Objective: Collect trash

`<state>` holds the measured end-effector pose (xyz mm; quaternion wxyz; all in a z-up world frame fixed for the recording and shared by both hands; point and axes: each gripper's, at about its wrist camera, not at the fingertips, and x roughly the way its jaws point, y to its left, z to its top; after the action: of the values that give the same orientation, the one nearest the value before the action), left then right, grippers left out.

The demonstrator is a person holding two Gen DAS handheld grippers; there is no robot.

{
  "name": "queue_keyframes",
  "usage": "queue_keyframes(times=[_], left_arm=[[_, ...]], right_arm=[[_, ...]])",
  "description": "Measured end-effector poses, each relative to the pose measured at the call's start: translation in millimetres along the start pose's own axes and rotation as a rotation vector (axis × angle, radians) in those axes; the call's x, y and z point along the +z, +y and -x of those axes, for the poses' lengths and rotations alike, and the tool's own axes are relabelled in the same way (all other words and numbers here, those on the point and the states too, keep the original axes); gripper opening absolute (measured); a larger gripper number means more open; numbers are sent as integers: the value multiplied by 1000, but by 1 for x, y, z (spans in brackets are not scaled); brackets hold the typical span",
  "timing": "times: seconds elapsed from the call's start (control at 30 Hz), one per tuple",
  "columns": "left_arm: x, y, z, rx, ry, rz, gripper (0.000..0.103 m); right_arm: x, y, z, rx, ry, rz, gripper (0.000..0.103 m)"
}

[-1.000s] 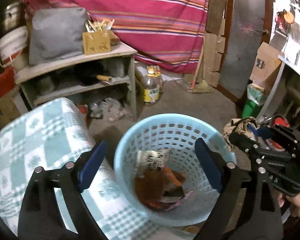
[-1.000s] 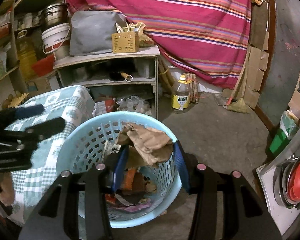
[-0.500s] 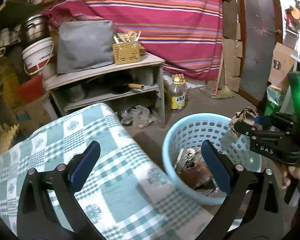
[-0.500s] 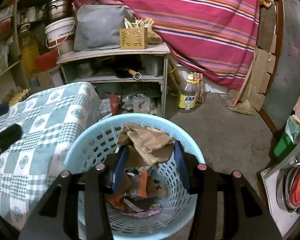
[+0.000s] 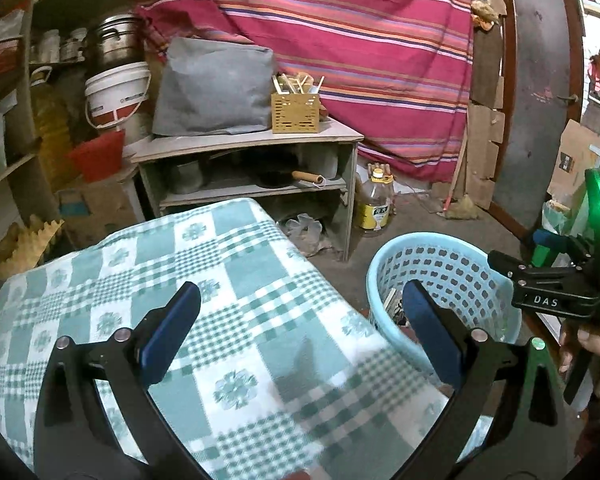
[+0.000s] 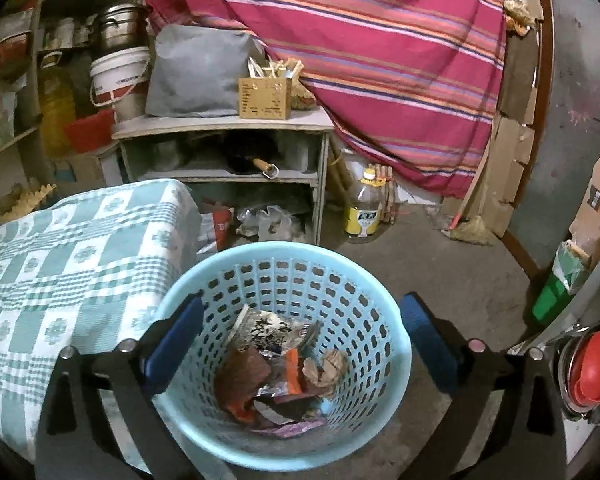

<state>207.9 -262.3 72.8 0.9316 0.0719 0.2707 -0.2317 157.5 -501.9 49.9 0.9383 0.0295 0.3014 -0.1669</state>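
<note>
A light blue perforated basket point(image 6: 288, 272) stands on the floor with several pieces of trash in it, among them a crumpled brown paper point(image 6: 326, 368) and printed wrappers point(image 6: 276, 330). My right gripper point(image 6: 300, 340) is open and empty, held above the basket's mouth. My left gripper point(image 5: 300, 328) is open and empty over the green checked tablecloth point(image 5: 236, 288). In the left wrist view the basket point(image 5: 452, 280) is at the right, with the right gripper's body beside it.
A grey shelf unit point(image 6: 224, 128) with a wooden box, a bag and a white bucket stands behind. An oil bottle point(image 6: 364, 210), a broom and cardboard line the striped curtain wall. A green bin point(image 6: 552, 300) and red funnel point(image 6: 592, 364) are at the right.
My right gripper has opened and the crumpled brown paper has dropped into the basket. My left gripper has swung left from above the basket to above the tablecloth.
</note>
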Motion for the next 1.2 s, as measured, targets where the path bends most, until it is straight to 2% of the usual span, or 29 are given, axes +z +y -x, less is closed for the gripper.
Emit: queue_keyframes(times=[0.27, 0.43, 0.63, 0.8, 1.0, 1.2], left_arm=[[-29, 26, 48, 33, -36, 21, 98], [-50, 46, 77, 44, -54, 46, 98], [-81, 71, 106, 88, -70, 67, 98], [-109, 89, 132, 131, -112, 94, 98], [-137, 94, 157, 192, -149, 80, 98], [-153, 95, 182, 205, -190, 84, 98]], right_arm=[[-16, 33, 54, 39, -67, -4, 98], [-38, 61, 83, 79, -92, -9, 98], [-63, 92, 109, 123, -118, -31, 98], [-87, 116, 131, 160, -149, -28, 98], [-112, 140, 158, 167, -191, -32, 98], [-127, 156, 176, 160, -189, -35, 98]])
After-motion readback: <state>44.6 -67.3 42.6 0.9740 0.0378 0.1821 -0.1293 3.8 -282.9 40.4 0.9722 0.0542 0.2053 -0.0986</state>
